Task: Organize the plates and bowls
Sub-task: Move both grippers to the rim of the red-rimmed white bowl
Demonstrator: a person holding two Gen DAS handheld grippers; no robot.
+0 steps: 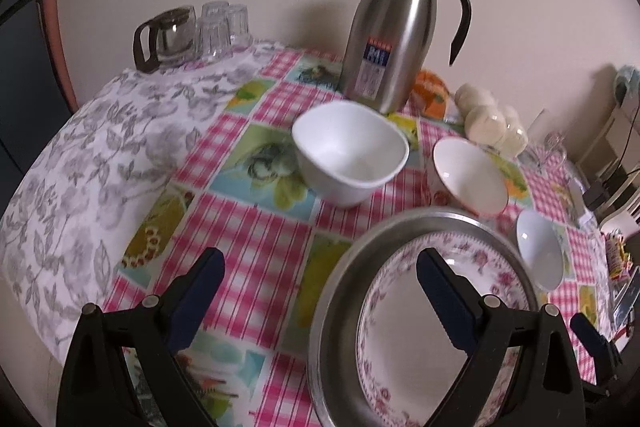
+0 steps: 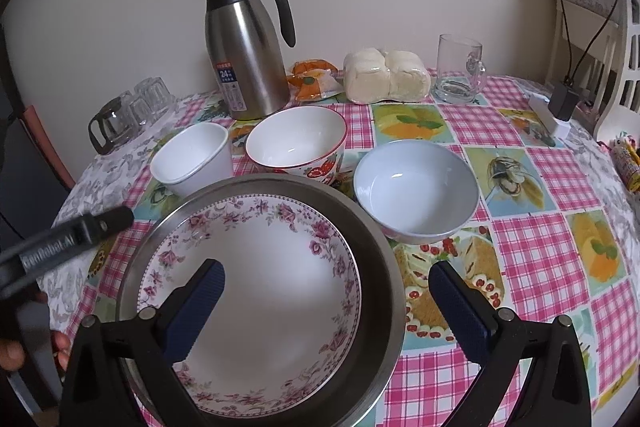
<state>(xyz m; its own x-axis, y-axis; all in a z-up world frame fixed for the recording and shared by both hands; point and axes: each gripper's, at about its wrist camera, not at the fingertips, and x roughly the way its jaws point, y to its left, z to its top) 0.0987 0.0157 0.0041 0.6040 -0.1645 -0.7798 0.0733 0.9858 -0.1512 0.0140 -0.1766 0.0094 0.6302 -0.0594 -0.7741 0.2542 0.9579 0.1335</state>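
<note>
Far left of the table [image 2: 536,239], on a grey leaf-print cloth [image 1: 80,163]: a small glass carafe [image 1: 164,39] with a black handle, and clear tumblers [image 1: 222,27] upside down just beside it. The rest of the table carries a pink check cloth with fruit panels.

Steel thermos jug [image 2: 246,63], black lid and handle, upright near the wall. In front of it, a row of three bowls: plain white bowl [image 2: 192,159] at left, red-rimmed bowl [image 2: 296,143] with a red pattern on its side just beside it, pale blue bowl [image 2: 416,187] further right and apart from it. All three upright and empty.

Nearest the cameras: a floral plate [image 2: 248,283] lying inside a metal tray [image 2: 380,267], the tray's far rim close to the white and red-rimmed bowls.

Left gripper [image 1: 320,287]: fingers spread wide, nothing between them; right finger over the plate, left finger over bare cloth. Right gripper [image 2: 326,303]: fingers likewise wide apart, holding nothing; left finger over the plate, right finger over the cloth beyond the tray's rim.

Behind the bowls: an orange packet [image 2: 312,79], wrapped white buns [image 2: 386,75], a glass mug [image 2: 458,71]. Far right: a black charger [image 2: 562,103] and a white chair back [image 2: 616,39].
</note>
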